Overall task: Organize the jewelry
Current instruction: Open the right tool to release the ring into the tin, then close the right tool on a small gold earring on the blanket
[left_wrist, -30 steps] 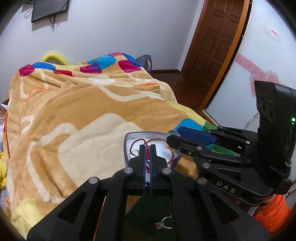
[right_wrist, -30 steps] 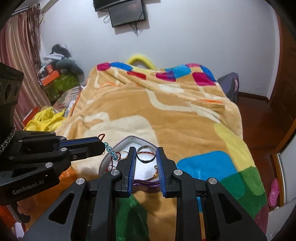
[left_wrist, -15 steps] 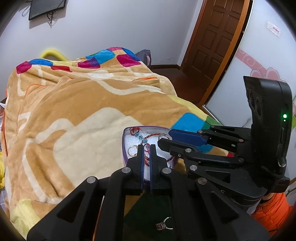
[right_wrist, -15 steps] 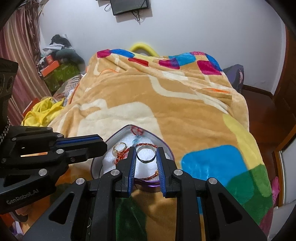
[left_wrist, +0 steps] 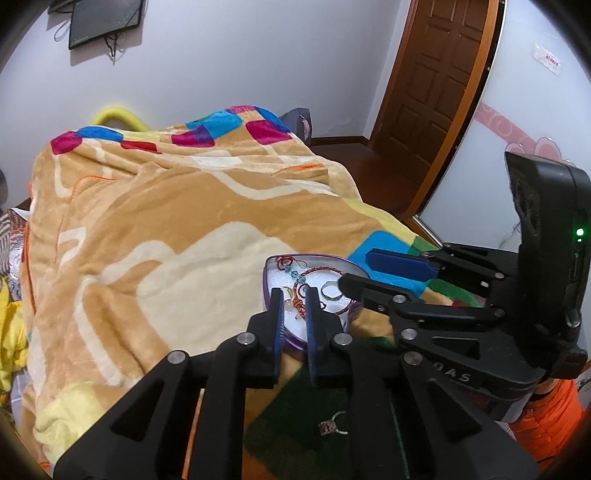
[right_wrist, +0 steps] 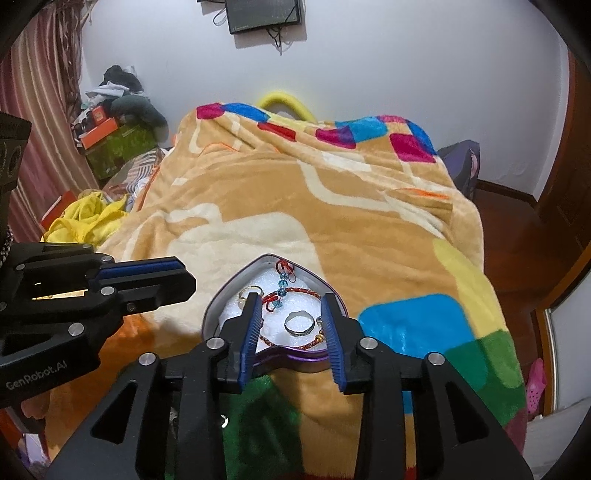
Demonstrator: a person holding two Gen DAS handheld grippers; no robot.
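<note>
Release is done: the right hand-held gripper (right_wrist: 291,325) now gapes wide, its silver ring (right_wrist: 300,324) dropped into the heart-shaped box (right_wrist: 210,314); the left hand-held gripper (left_wrist: 293,306), narrowly parted, has freed the red bracelet (right_wrist: 291,291).

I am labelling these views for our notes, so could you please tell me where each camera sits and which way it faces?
Left wrist: on the left tool, looking forward over the heart-shaped box on the blanket toward the door; the right tool shows at its right.
Right wrist: on the right tool, looking up the bed at the wall screen; the left tool shows at its left.
Shared: box, silver ring, blanket.
</note>
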